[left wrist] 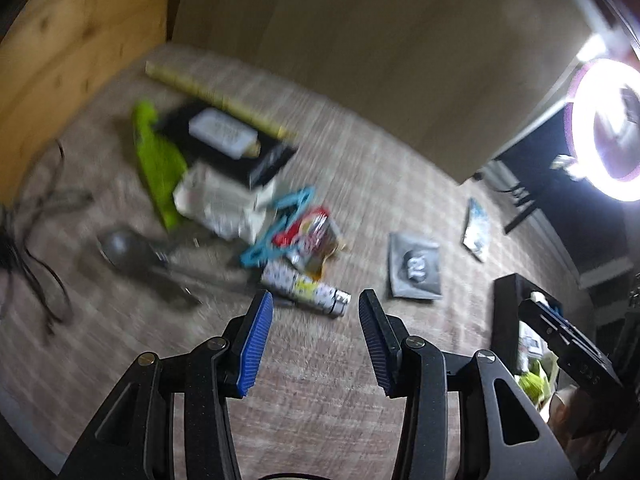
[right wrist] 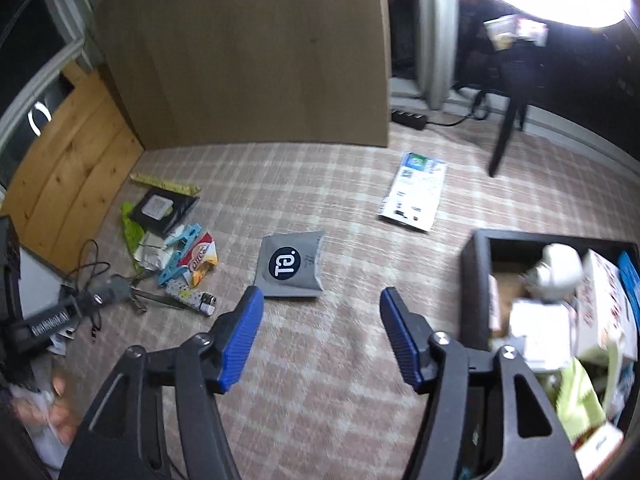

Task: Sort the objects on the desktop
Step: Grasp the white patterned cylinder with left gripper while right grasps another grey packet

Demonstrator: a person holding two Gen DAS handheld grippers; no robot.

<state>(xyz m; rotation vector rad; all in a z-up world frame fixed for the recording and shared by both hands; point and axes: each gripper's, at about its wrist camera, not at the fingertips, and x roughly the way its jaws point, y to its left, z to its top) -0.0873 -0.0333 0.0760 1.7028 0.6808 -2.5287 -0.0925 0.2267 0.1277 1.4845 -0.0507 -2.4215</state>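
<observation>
My left gripper [left wrist: 316,296] stands open and empty above the checked cloth, just short of a patterned tube [left wrist: 308,290]. Behind the tube lies a blurred heap: a snack packet [left wrist: 312,232], blue clips [left wrist: 280,220], a green packet [left wrist: 154,152], a black box [left wrist: 224,144] and a yellow ruler [left wrist: 216,96]. My right gripper [right wrist: 321,291] is open too, with nothing between its blue pads. It hangs in front of a grey pouch [right wrist: 290,266] with a round logo. A black bin [right wrist: 474,280] full of items stands at its right.
A white leaflet [right wrist: 416,192] lies further back on the cloth. Cables [right wrist: 92,272] trail at the left by a wooden panel [right wrist: 72,160]. A tall board [right wrist: 248,52] stands behind. A ring light [left wrist: 608,128] glares at the right. A person's hand [right wrist: 60,396] shows at the lower left.
</observation>
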